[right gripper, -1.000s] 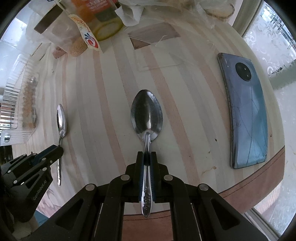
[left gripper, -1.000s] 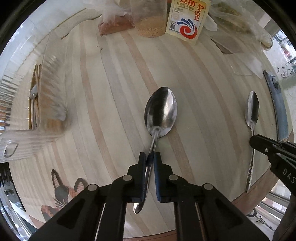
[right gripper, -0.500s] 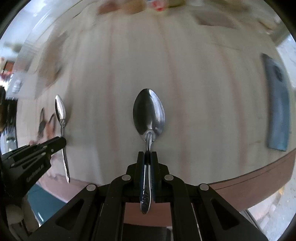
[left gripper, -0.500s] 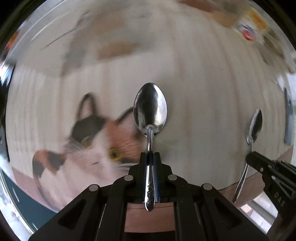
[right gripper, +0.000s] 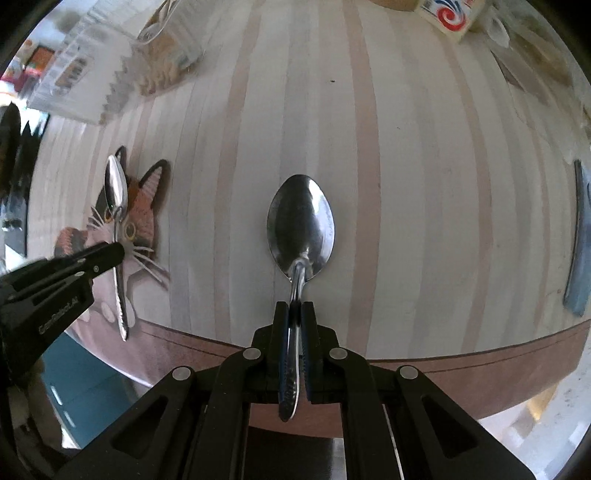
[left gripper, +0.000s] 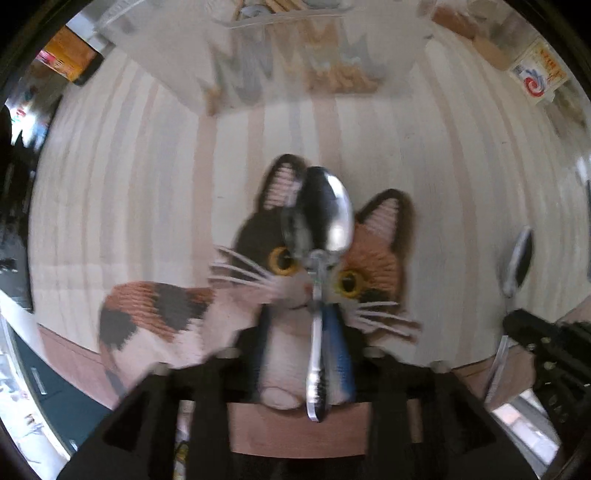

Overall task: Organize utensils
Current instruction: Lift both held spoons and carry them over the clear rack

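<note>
My left gripper [left gripper: 301,325] has its jaws parted, and a steel spoon [left gripper: 321,218] lies against the right blue pad, over a cat-shaped mat [left gripper: 258,288]. The view is blurred, so I cannot tell if the spoon is still gripped. The same spoon [right gripper: 115,192] and the left gripper [right gripper: 92,258] show at the left of the right wrist view. My right gripper [right gripper: 294,314] is shut on a second steel spoon [right gripper: 301,221], held above the striped table [right gripper: 424,184]. That spoon [left gripper: 519,258] shows at the right edge of the left wrist view.
A clear ribbed plastic tray [left gripper: 303,55] with utensils stands at the table's back, also seen in the right wrist view [right gripper: 122,66]. A yeast packet [right gripper: 448,14] lies at the far side. A blue phone [right gripper: 581,240] lies at the right. The table's front edge [right gripper: 443,358] is close.
Both grippers swung left with their spoons. The left one now sits over the cat mat facing the tray, and its jaws have parted.
</note>
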